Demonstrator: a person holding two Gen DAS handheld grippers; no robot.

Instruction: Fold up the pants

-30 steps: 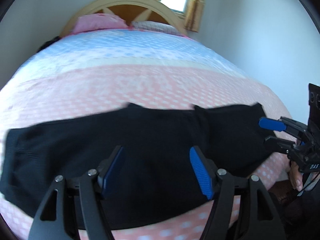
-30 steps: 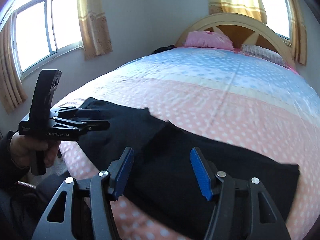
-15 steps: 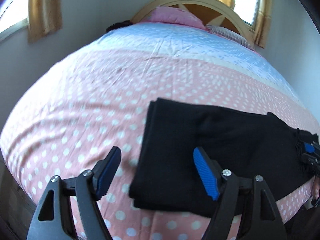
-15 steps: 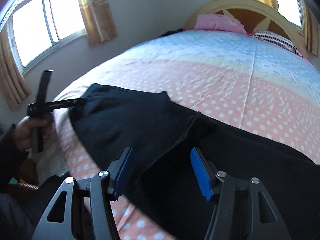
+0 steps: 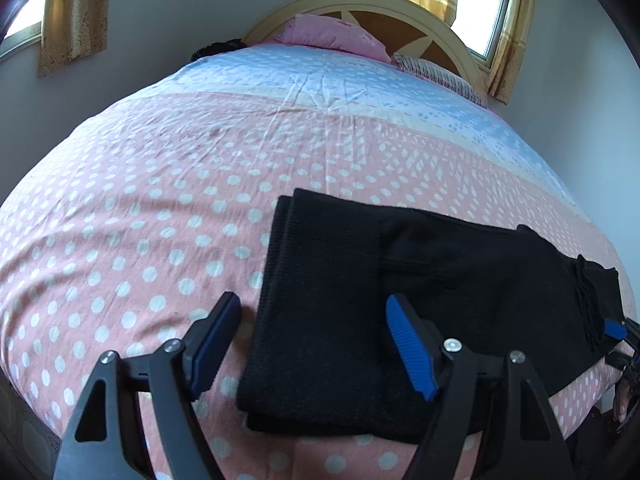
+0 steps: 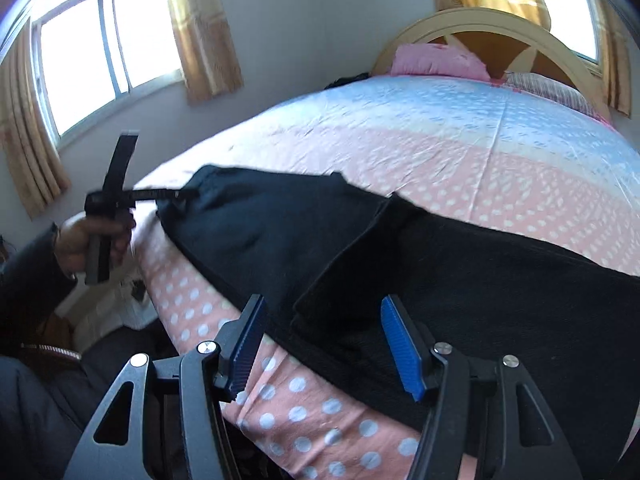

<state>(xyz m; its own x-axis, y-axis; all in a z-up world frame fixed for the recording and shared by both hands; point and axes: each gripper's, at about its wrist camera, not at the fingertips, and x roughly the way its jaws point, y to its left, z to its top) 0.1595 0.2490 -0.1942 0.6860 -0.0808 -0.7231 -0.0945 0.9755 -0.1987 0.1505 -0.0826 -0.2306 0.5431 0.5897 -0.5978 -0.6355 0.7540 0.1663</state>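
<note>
Inspector: Report the scene, largest item first.

Operator: The bed (image 5: 168, 208), under a pink dotted sheet, carries everything. The black pants (image 5: 400, 280) lie across its near edge, already doubled lengthwise; the folded end sits squarely in front of my left tool, the rest trails off to my right.

Inspector: Your tools?

Operator: My left gripper (image 5: 312, 344) hangs over that folded end with its jaws apart, having just widened a little. One pad is above the bare sheet, the other above the cloth, and nothing is pinched. My right gripper (image 6: 320, 344) also stands apart, empty, over the near hem further along. In the right wrist view my left hand (image 6: 96, 240) shows at the far end of the garment.

Inspector: Step in hand?

Operator: I judge it the approach for a crosswise fold. Next, each tool needs to drop onto an edge, catch every layer, then carry that end over without dragging the lower one.
</note>
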